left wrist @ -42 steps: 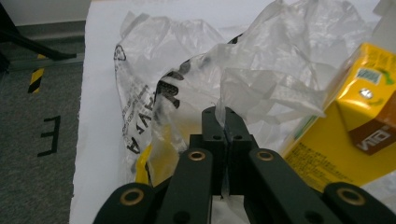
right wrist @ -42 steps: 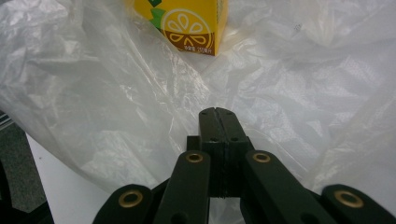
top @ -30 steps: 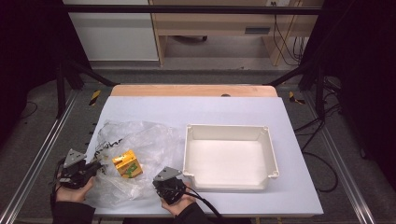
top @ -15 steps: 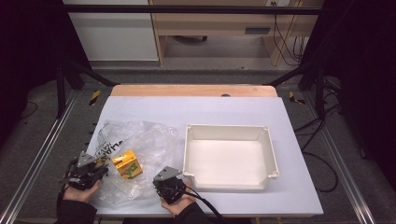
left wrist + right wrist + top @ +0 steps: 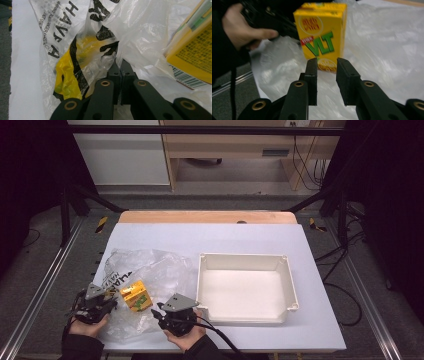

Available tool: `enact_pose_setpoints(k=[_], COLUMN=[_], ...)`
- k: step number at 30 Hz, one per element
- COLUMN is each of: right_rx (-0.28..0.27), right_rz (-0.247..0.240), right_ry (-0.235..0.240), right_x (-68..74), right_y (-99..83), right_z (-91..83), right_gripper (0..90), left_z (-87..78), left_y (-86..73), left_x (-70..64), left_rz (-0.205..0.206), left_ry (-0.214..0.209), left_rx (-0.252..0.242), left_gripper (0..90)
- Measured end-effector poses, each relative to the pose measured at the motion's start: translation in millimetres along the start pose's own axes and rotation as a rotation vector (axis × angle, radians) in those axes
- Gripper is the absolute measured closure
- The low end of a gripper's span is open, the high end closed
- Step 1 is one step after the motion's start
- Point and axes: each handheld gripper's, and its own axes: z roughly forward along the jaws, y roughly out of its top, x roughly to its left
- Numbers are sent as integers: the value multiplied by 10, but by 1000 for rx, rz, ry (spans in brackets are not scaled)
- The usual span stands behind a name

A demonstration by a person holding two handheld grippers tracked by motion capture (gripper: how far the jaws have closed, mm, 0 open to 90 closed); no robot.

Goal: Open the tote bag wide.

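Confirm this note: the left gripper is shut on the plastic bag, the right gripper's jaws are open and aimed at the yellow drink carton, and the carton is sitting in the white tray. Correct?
Not quite. The high view shows the yellow drink carton lying on the plastic bag, left of the white tray, which holds nothing. The rest stands: left gripper shut on the bag, right gripper open toward the carton.

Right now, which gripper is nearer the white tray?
Right. The right gripper sits just off the white tray's near-left corner; the left gripper is farther left, shut on the plastic bag, beyond the yellow carton.

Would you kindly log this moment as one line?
left gripper: shut on clear printed plastic bag | right gripper: open, facing yellow drink carton | white rectangular tray: empty
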Motion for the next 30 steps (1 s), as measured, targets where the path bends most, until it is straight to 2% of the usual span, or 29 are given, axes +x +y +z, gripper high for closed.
enact_pose_setpoints(k=[4, 6, 7, 8, 9, 10, 11, 12, 13, 18, 22, 25, 30], right_rx=[-18, 29, 54, 78, 122, 136, 136, 166, 179, 208, 219, 212, 210], right_rz=[-15, -21, -34, -49, -56, -49, -49, -33, -31, -18, -17, -15, -12], right_ry=[54, 89, 90, 84, 75, 72, 72, 79, 78, 73, 61, 60, 56], right_x=[119, 189, 217, 237, 241, 235, 235, 210, 200, 177, 176, 176, 180], right_y=[98, 86, 62, 29, -48, -78, -78, -165, -200, -302, -353, -358, -360], right_z=[42, 123, 166, 209, 288, 311, 311, 357, 373, 410, 448, 451, 455], right_gripper=[628, 603, 611, 637, 744, 791, 791, 859, 885, 900, 900, 900, 900], left_z=[1, -6, -4, -6, -7, -6, -7, -5, -1, 10, -2, -44, -184], left_y=[-1, -2, -4, -5, -5, -4, -4, -3, -3, -5, -12, -19, -10], left_x=[-17, -24, -28, -34, -37, -38, -37, -36, -36, -38, -32, -21, -51], left_rz=[2, 11, 12, 13, 15, 16, 20, 21, 19, 21, 21, 10, -9], left_ry=[-1, -3, -5, -7, -7, -7, -7, -8, -10, -16, -36, -54, -79], left_rx=[-1, 4, 0, 4, 5, 6, 10, 11, 12, 12, -7, -27, -80], left_gripper=[896, 896, 896, 896, 896, 896, 896, 895, 895, 894, 870, 810, 608])
